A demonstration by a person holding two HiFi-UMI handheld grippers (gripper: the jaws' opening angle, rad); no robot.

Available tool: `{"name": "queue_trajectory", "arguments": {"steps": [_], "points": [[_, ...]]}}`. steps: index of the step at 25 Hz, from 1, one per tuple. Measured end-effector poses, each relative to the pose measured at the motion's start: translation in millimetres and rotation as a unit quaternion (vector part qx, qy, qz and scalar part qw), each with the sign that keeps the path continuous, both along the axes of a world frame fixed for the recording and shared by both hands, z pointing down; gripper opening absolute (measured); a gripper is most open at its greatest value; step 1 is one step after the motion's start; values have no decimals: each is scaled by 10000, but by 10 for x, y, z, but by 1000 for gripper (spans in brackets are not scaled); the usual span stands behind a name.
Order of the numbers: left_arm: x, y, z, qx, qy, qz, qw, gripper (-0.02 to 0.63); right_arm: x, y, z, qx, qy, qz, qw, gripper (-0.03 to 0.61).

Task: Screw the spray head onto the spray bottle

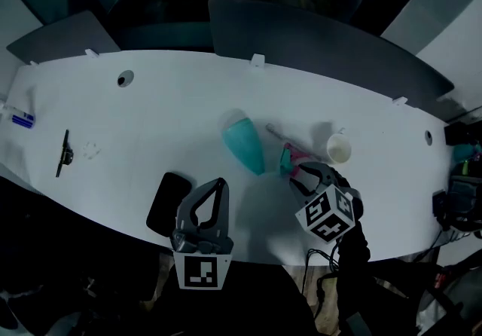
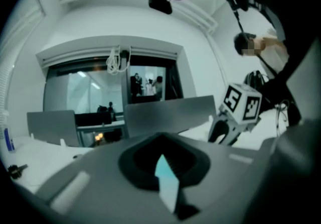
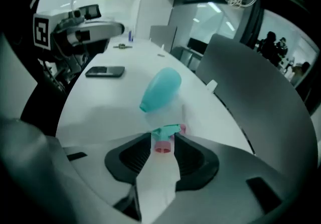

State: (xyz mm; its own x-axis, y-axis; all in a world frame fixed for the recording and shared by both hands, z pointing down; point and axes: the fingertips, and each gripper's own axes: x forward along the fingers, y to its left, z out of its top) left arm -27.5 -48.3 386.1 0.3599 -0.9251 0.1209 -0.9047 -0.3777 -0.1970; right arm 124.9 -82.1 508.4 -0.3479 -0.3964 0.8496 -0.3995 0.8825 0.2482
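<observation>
The white table (image 1: 151, 101) carries everything. In the head view the teal bottle (image 1: 245, 145) lies on its side near the middle of the table. Its long axis runs from 11 o'clock to 5 o'clock, with the round bottom far and the open neck toward the person. The left gripper (image 1: 220, 182) is at about 7 o'clock from that neck, near but not touching, with its jaws together and nothing between them. The right gripper (image 1: 305, 174) points steeply down, and its jaws stand apart. The spray head (image 3: 163, 137) lies on the table at about 3 o'clock from the bottle's neck, just beside it. Its thin tube points to 11 o'clock, and its pink collar sits in the gap between the right jaws, which do not seem to press on it. The right gripper is thus the nearer one for the spray head. I judge that the next move is to close on the collar, and the left gripper must then take the bottle.
</observation>
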Motion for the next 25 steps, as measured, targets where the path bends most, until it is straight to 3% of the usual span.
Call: {"name": "queue_trajectory", "arguments": {"steps": [2, 7, 17, 25], "points": [[-68, -40, -21, 36, 10, 23, 10000, 5, 17, -3, 131, -420, 500, -171, 9977, 126], [-218, -114, -3, 19, -19, -14, 10000, 5, -26, -48, 374, -1302, 947, -99, 9869, 127], [-467, -207, 40, 25, 23, -106, 9999, 5, 49, -164, 603, -2102, 1582, 435, 9638, 126], [-489, -281, -29, 139, -29, 5, 9999, 5, 7, -180, 680, -2244, 2212, 188, 9489, 126]]}}
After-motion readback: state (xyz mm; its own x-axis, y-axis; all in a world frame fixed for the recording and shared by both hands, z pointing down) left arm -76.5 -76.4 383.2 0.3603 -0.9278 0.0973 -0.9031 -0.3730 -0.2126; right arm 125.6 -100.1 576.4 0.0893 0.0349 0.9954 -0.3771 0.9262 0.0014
